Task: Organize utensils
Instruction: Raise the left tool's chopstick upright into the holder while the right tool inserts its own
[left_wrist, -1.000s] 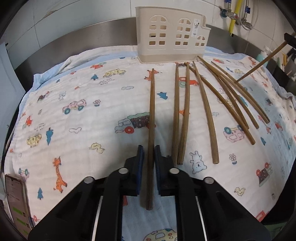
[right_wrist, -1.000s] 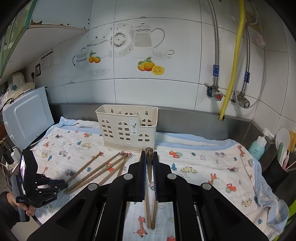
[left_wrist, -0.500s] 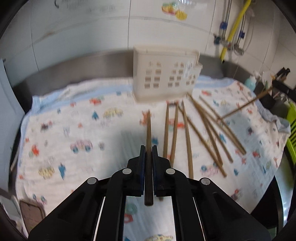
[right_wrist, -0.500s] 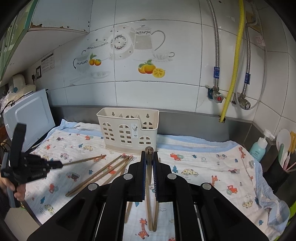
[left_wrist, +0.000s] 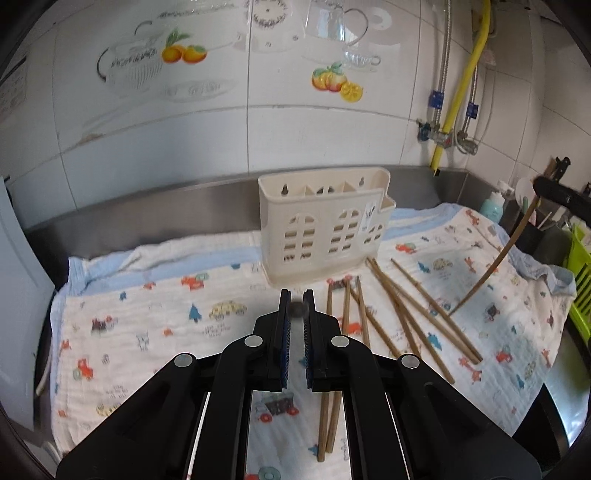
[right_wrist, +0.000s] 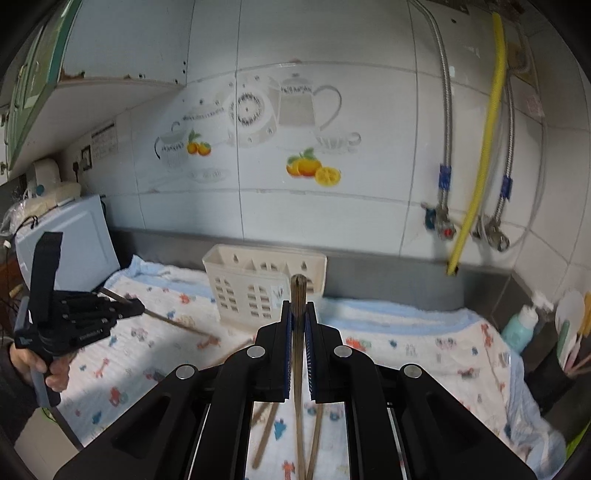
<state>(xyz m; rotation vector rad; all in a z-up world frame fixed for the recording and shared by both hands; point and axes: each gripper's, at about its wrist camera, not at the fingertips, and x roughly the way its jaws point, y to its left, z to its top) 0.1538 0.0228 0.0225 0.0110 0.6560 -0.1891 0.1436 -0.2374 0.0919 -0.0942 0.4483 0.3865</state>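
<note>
A printed cloth (left_wrist: 147, 332) covers the counter. A cream holder (left_wrist: 325, 225) stands at its back edge, with loose chopsticks (left_wrist: 402, 314) lying just in front. Left gripper (left_wrist: 296, 308) and right gripper (right_wrist: 299, 314) are each clamped narrow on one chopstick (right_wrist: 297, 291), above the cloth.

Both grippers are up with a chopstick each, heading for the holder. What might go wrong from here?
1. The left gripper grips its chopstick near one end, so the long free end may swing.
2. The right gripper's chopstick could catch the holder rim and tip it.
</note>
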